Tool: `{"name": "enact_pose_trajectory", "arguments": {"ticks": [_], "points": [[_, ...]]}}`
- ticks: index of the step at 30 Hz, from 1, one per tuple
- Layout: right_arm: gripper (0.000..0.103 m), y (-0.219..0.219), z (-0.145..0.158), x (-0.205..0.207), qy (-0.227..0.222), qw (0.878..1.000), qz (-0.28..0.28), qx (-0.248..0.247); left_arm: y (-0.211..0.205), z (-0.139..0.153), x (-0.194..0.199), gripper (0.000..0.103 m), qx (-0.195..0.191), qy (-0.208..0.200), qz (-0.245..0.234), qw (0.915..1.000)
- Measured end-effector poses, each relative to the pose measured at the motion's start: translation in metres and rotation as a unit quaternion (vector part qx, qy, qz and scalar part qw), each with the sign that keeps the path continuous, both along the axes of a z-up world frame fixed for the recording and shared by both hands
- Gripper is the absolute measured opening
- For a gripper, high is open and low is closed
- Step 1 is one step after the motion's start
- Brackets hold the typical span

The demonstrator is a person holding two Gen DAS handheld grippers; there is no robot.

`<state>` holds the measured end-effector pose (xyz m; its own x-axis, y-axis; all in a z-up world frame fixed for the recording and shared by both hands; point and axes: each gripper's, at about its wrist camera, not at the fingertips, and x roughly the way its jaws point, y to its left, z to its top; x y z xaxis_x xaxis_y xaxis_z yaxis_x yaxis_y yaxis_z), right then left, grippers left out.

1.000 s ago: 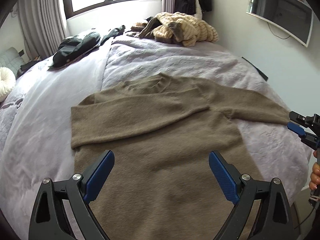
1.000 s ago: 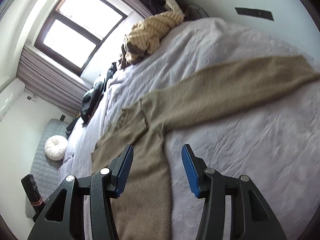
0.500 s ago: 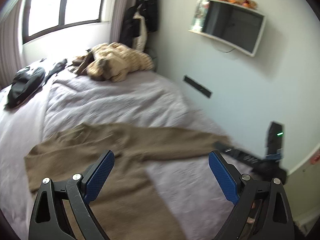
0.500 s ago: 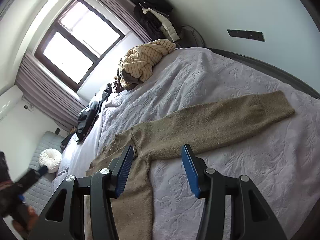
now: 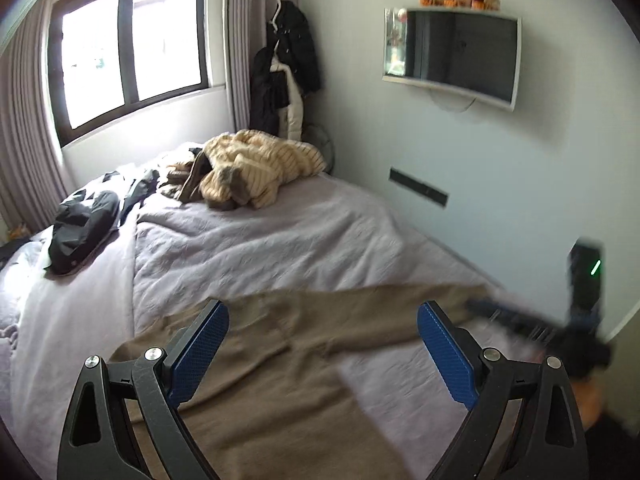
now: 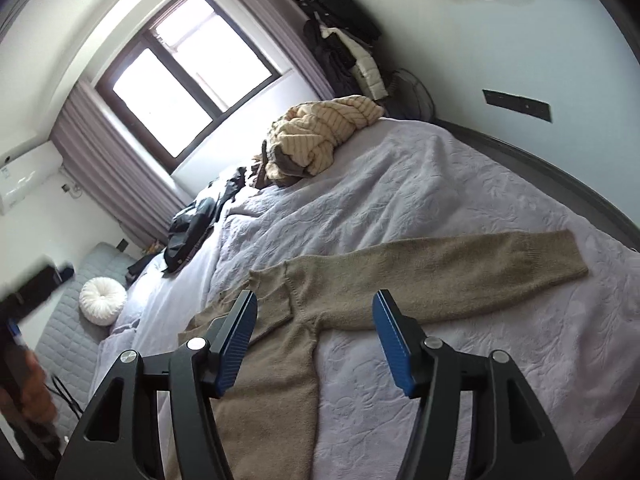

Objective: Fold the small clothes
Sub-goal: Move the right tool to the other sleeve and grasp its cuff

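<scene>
Lying flat on the lavender bedspread [image 6: 440, 200]: a brown knit sweater [image 6: 280, 360], one sleeve [image 6: 460, 272] stretching straight out toward the wall side of the bed, cuff sitting near the mattress edge. Other sleeve looking folded across the chest, going by the left wrist view, though a bit blurry there. Same sweater [image 5: 280, 368] filling the lower middle of the left view, body running down out of frame.

Left gripper [image 5: 322, 356] hovering over the sweater with blue pads spread wide, nothing between them, not touching the fabric as far as visible. Right gripper [image 6: 314, 338] also gaping open and gripping nothing, hanging above the shoulder and armpit area where the sleeve is joining the body. Also showing up in the left view as a dark smeared shape at the right edge, out near the sleeve's cuff end, too blurry to read more.

Sitting further up the bed: a cream striped sweater pile [image 5: 256, 168] bunched near the headboard corner, and a black jacket [image 5: 80, 232] crumpled on the window side. Hanging in the corner by the curtain: dark coats [image 5: 284, 72]. Mounted on the wall: a curved TV [image 5: 452, 56] with little figurines lined up on top. Resting on the grey quilted sofa by the window, in the right view: a round white cushion [image 6: 102, 300].
</scene>
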<state>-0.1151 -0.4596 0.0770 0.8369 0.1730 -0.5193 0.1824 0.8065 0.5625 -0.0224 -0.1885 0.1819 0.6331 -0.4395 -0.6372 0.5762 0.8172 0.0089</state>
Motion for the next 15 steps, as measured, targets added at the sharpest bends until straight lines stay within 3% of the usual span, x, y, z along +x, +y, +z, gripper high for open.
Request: {"name": "enact_pose_trajectory", "arguments": {"ticks": [5, 9, 15], "points": [[0.064, -0.042, -0.02, -0.005, 0.017, 0.998, -0.044, 0.037, 0.011, -0.079, 0.025, 0.096, 0.031, 0.047, 0.04, 0.9976], [0.064, -0.075, -0.069, -0.003, 0.062, 0.99, -0.083, 0.098, 0.02, -0.139, 0.049, 0.096, 0.058, 0.095, 0.096, 0.9892], [0.064, -0.1, -0.135, -0.004, 0.1, 0.966, -0.147, 0.188, 0.015, -0.183, 0.069, 0.096, 0.069, 0.139, 0.137, 0.9783]]}}
